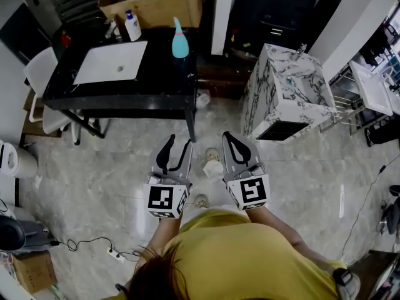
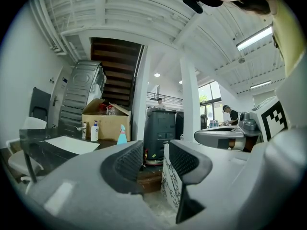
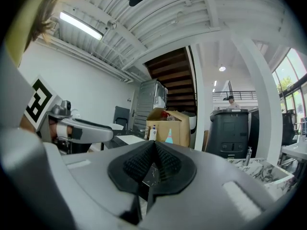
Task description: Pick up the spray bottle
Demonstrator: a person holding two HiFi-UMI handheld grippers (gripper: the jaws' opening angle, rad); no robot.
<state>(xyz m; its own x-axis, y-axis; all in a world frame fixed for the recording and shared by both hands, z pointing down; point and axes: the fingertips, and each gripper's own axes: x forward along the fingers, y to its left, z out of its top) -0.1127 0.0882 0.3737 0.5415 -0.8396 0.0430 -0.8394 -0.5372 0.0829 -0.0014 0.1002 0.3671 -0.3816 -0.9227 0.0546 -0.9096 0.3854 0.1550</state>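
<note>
Spray bottle (image 1: 180,39): teal, upright on the black table (image 1: 159,86), near its right end and toward the far edge, touched by nothing. Left of it on the same top are a white basin (image 1: 112,62) and, at the basin's far corner, a white pump bottle (image 1: 132,26); the two bottles are well apart. An open cardboard box (image 1: 152,4) sits behind the table. Right of the table stands a marble-patterned cabinet (image 1: 284,92). Both grippers are held level over the grey floor (image 1: 94,180), side by side, pointing at the table but well short of it. Left gripper (image 1: 178,144): jaws partly apart, a clear gap between the ribbed pads, nothing in the gap; the left gripper view shows only cabinet and floor beyond it (image 2: 156,152), with the spray bottle (image 2: 122,134) small and left of the gap. Right gripper (image 1: 229,139): jaws pressed together, pads meeting, nothing held (image 3: 153,147). In the right gripper view the spray bottle (image 3: 169,136) shows in front of the box (image 3: 168,126), just above the closed jaws.
</note>
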